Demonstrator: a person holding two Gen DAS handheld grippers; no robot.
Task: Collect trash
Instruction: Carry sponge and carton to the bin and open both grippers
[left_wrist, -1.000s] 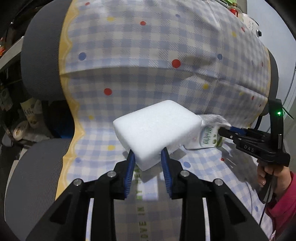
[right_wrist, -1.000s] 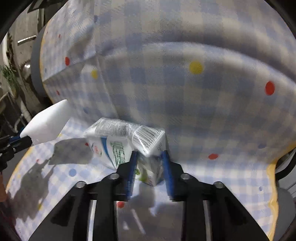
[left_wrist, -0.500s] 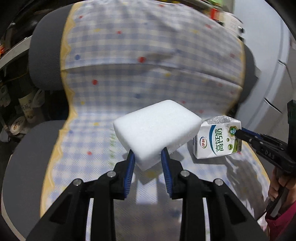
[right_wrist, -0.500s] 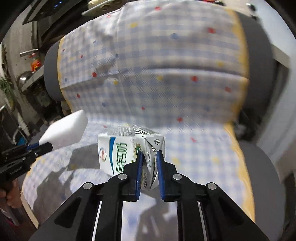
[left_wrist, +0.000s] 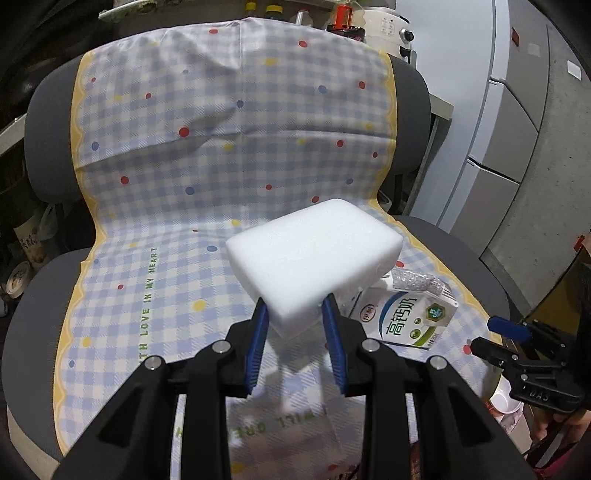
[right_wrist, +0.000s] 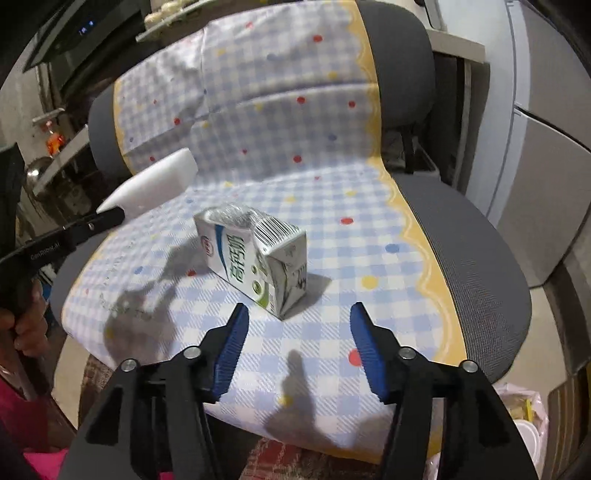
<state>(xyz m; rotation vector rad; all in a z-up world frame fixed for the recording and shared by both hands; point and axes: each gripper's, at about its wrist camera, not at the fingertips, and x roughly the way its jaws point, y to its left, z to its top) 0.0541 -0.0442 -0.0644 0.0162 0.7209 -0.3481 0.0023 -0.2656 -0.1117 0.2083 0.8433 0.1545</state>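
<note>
Left wrist view: the left tool (left_wrist: 295, 325) was clamped on a white foam block (left_wrist: 314, 254), blue pads pressed into its near edge, block held in the air above the chair seat (left_wrist: 461, 258). Grip sat at one end only, so most of the block stuck out fwd; foam looks light, so prob OK. Below and to the right, the milk carton (left_wrist: 404, 317) lay on its side on the checked seat cover (left_wrist: 166, 240), partly hidden behind the block. At far right the right tool (left_wrist: 506, 332) showed side-on, apart from the carton; its gap couldn't be read from this angle.

Right wrist view: the right tool (right_wrist: 299, 347) was wide open, nothing btwn its pads, hovering just short of the carton (right_wrist: 255, 258). Carton rested on the cover (right_wrist: 332, 240) near mid-seat, barcode face up, top end crumpled, one corner pointing toward the tool. That skewed pose prob means a grasp needs the tool turned or shifted to take two flat faces, not the corner. Foam block (right_wrist: 151, 184) showed at left, carried clear of the seat in the left tool's tip. A plastic bag w/ what looks like rubbish (right_wrist: 517, 410) sat low right beside the chair, likely the drop spot for both pieces, though I can't confirm.
</note>
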